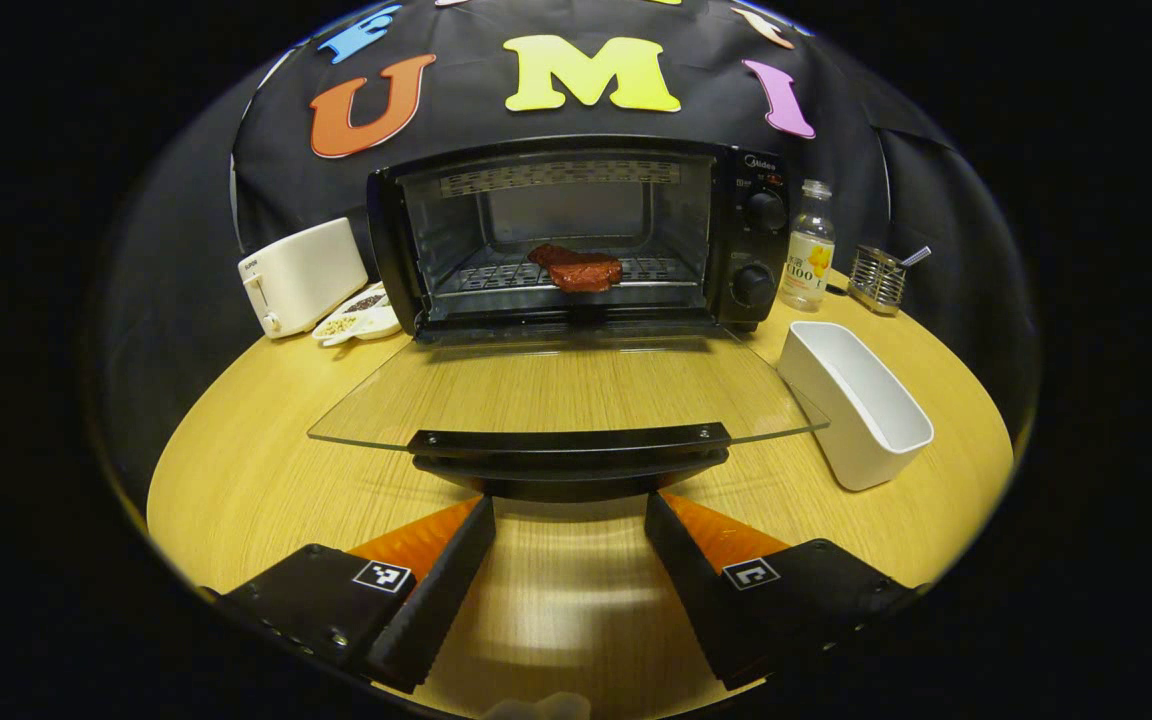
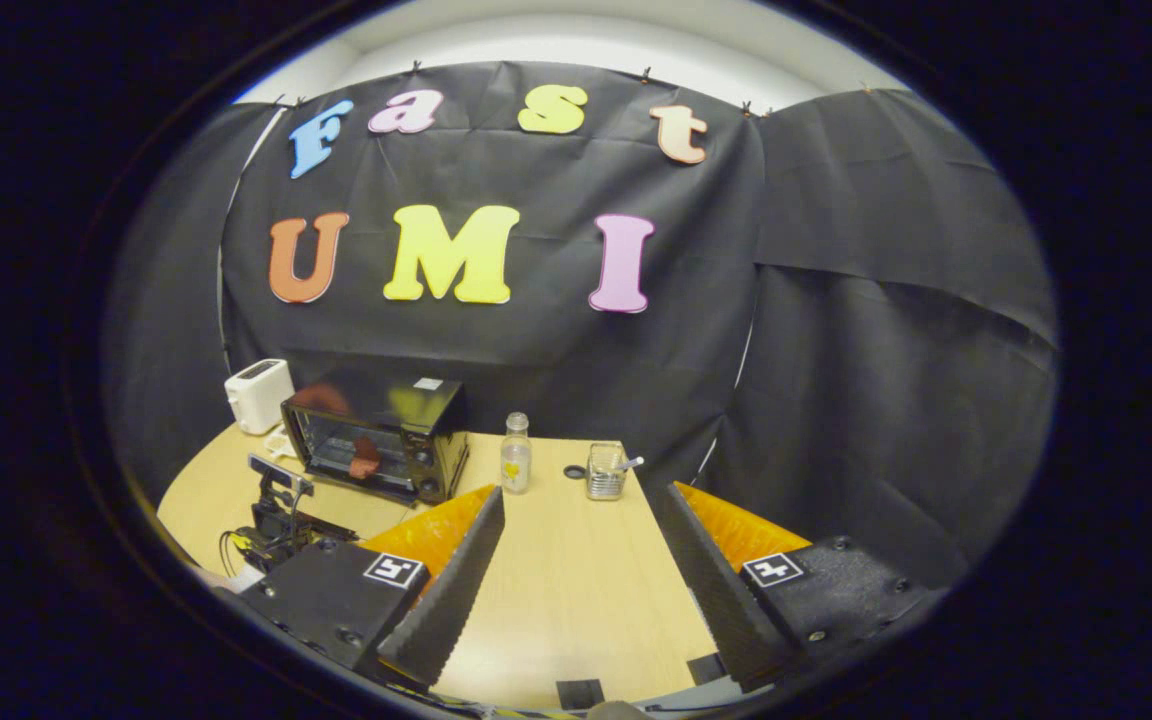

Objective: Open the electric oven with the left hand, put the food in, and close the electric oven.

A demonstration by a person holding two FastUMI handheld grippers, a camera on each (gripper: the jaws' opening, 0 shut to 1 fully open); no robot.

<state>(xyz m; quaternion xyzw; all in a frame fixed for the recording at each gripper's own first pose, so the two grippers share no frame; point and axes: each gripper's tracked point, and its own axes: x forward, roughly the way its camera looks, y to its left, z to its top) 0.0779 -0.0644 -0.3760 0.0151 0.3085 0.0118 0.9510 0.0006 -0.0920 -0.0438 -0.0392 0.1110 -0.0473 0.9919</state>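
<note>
The electric oven (image 1: 576,235) stands at the back of the round wooden table (image 1: 266,470), against the black cloth wall, and from my left gripper view I see its glass door (image 1: 566,390) folded all the way down, lying flat toward me. The door's dark handle bar (image 1: 570,443) sits at the near edge, just ahead of my left gripper (image 1: 570,520); its jaws are spread wide with nothing between them, and the fingertips are close under the handle, though I cannot tell whether they touch it. The food (image 1: 577,268), a reddish-brown piece, rests on the wire rack (image 1: 496,277) inside the oven, near the front middle.

Left of the oven I see a white toaster (image 1: 301,276) and, just in front of it, a small white dish (image 1: 361,314) with what may be seeds or grains; it is too small to be sure. Right of the oven stand a clear bottle (image 1: 807,246) and a wire holder (image 1: 878,277) with a utensil in it. A white rectangular tub (image 1: 854,402) sits nearer me on the right, beside the open door.

In my right gripper view, the right gripper (image 2: 581,520) hangs well back from the oven (image 2: 376,432), its jaws wide apart and holding nothing, above bare tabletop. The other gripper (image 2: 276,510) shows at the lower left, in front of the oven.
</note>
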